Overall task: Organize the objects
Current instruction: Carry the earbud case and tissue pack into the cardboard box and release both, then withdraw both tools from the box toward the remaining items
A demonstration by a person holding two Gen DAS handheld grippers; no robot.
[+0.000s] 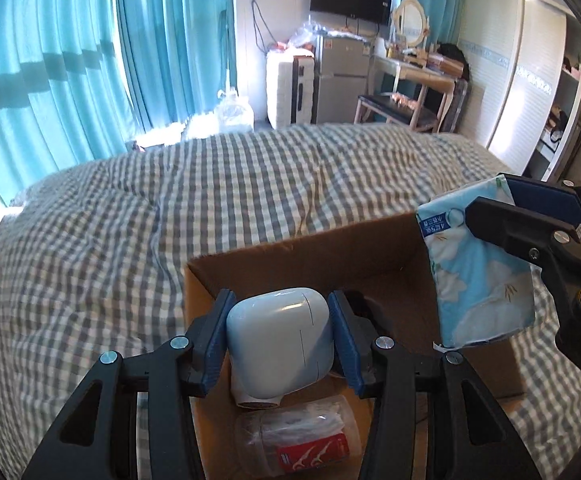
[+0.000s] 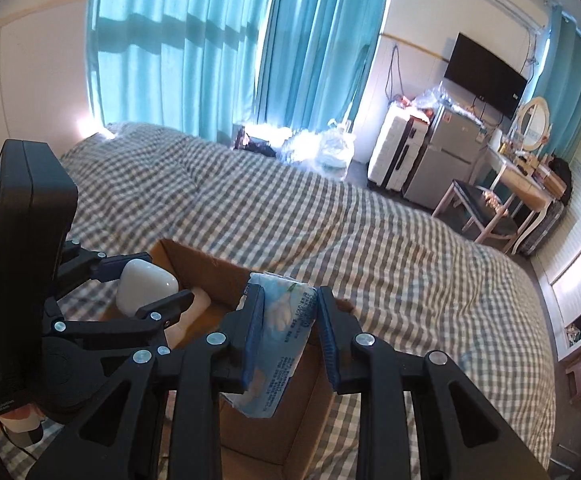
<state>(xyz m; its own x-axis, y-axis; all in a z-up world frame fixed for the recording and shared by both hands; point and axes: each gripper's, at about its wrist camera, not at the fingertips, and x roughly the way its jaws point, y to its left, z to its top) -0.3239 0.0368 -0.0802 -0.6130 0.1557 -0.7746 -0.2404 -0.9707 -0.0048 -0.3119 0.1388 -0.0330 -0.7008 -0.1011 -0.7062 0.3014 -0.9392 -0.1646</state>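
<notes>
left gripper (image 1: pixel 278 344) clamped pale blue case (image 1: pixel 280 344), lower centre, over cardboard box (image 1: pixel 330 256) | floss jar (image 1: pixel 302 440) lay in box below | right gripper (image 2: pixel 288 332) pinched tissue pack (image 2: pixel 282 340), right edge, above box

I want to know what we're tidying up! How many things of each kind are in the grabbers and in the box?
Earbud case: 1
Tissue pack: 1
Floss pick jar: 1
Cardboard box: 1
Total: 4
</notes>
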